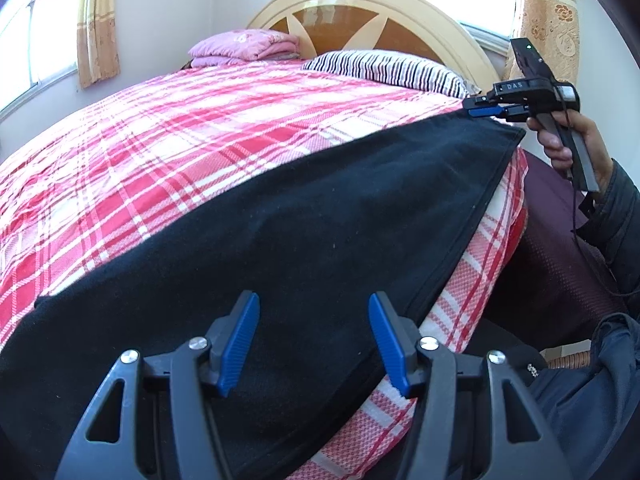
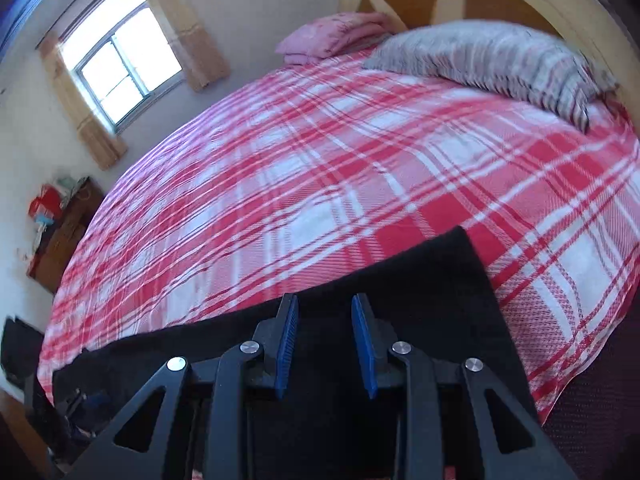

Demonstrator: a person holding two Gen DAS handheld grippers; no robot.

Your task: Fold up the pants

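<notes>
The black pants (image 1: pixel 280 232) lie flat along the near edge of a bed with a red and white plaid cover (image 1: pixel 200 136). My left gripper (image 1: pixel 314 344) is open and empty, just above one end of the pants. In the left wrist view my right gripper (image 1: pixel 480 109) hovers at the far corner of the pants, its blue fingers close together. In the right wrist view the right gripper (image 2: pixel 325 344) has a gap between its pads and holds nothing, above the pants (image 2: pixel 400 292).
A striped pillow (image 1: pixel 384 68) and folded pink bedding (image 1: pixel 244 46) lie by the wooden headboard (image 1: pixel 372 12). A window (image 2: pixel 120 60) and a small wooden cabinet (image 2: pixel 60 240) stand past the far side. The dark bed side (image 1: pixel 560 240) drops off on the right.
</notes>
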